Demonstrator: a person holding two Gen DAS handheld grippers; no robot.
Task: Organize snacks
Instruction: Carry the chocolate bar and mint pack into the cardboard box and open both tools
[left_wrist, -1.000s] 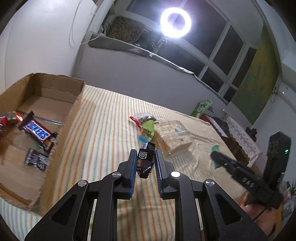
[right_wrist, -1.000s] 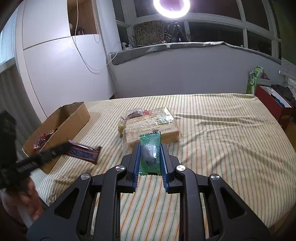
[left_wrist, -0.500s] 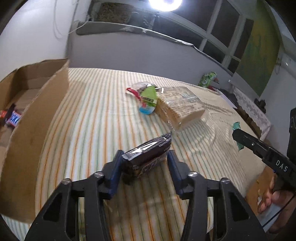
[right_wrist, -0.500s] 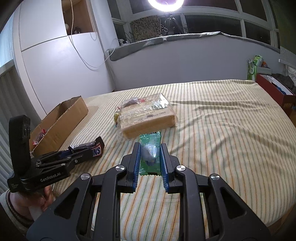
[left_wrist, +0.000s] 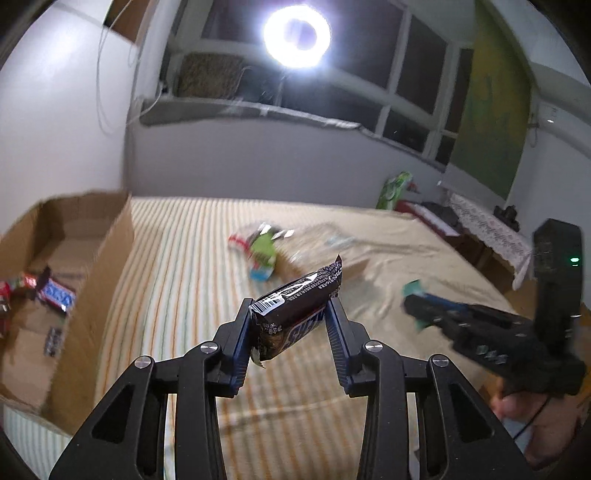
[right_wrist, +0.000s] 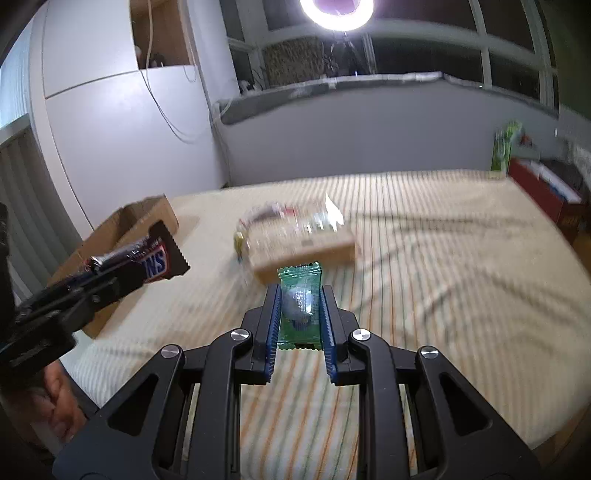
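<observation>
My left gripper (left_wrist: 290, 306) is shut on a dark Snickers bar (left_wrist: 295, 306) that lies slanted across its pads, above the striped bed. The right wrist view shows the same bar (right_wrist: 147, 260) sticking out of the left gripper (right_wrist: 92, 284), close to the open cardboard box (right_wrist: 147, 214). My right gripper (right_wrist: 299, 291) is shut on a small green packet (right_wrist: 300, 295) held upright. In the left wrist view the right gripper (left_wrist: 417, 306) hovers at the right with the green packet (left_wrist: 412, 287) at its tip. The box (left_wrist: 92, 258) holds another Snickers bar (left_wrist: 55, 293) and a few small wrappers.
A wrapped bread loaf (right_wrist: 303, 243) and a green-topped snack (left_wrist: 264, 253) lie mid-bed, blurred. A green bag (left_wrist: 393, 190) and a red box (right_wrist: 543, 192) stand beyond the bed's right edge. A ring light (left_wrist: 297, 35) glares by the window. A hand (right_wrist: 62, 402) holds the left gripper.
The Snickers bar went from end-on between narrow jaws to slanting across wider jaws. The left gripper rose towards the box. The right gripper kept its hold on the green packet.
</observation>
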